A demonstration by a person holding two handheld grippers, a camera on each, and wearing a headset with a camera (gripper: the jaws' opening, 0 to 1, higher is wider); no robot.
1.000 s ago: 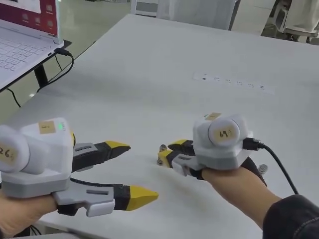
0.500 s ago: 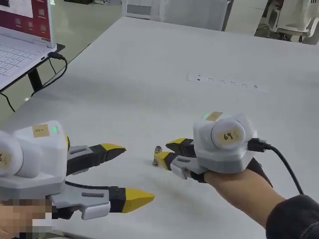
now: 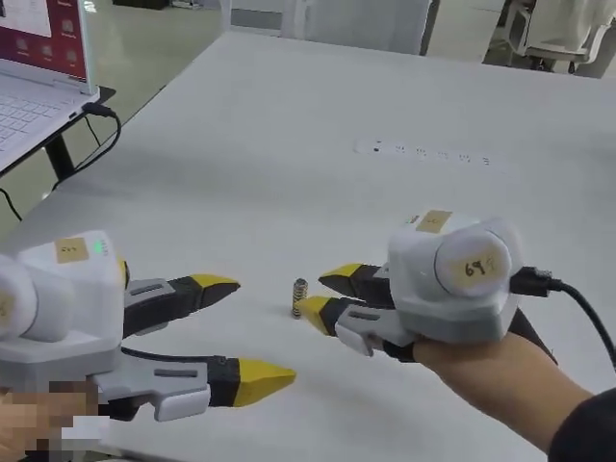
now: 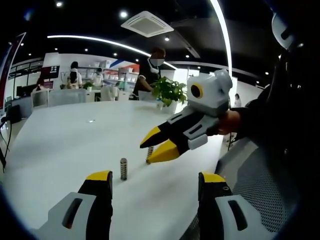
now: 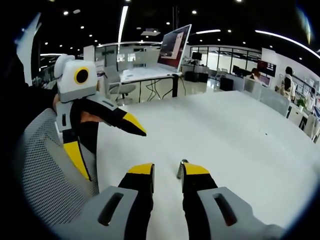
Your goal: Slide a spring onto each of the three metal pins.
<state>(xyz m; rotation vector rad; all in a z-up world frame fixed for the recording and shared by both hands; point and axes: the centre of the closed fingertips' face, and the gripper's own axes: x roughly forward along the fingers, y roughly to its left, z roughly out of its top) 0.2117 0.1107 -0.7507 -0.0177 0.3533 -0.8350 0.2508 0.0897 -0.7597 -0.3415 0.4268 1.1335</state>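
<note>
The pin (image 3: 299, 289) stands upright at centre frame, just left of the right gripper (image 3: 310, 293) (the nearer one), jaws slightly parted; the left gripper (image 3: 267, 331), lower left, gapes wide.

We carry a right gripper (image 3: 310, 292) with a rounded white housing (image 3: 433, 284). On its round end cap sits a tan sticker (image 3: 478, 268) handwritten "69". Just above that sticker, a second tan top label (image 3: 433, 220) lies on the housing. Beside the sticker, on the side away from the jaws, a black cable (image 3: 534, 282) plugs in. Forward of the sticker come grey plastic mounts, then black jaws with yellow tips. Below the sticker, past the hand, we wear a dark sleeve (image 3: 587, 433). Well apart from the sticker, our left gripper (image 3: 265, 330) has the same white, grey, black and yellow build, with a small tan tag (image 3: 70, 251) and a green light (image 3: 97, 250).
</note>
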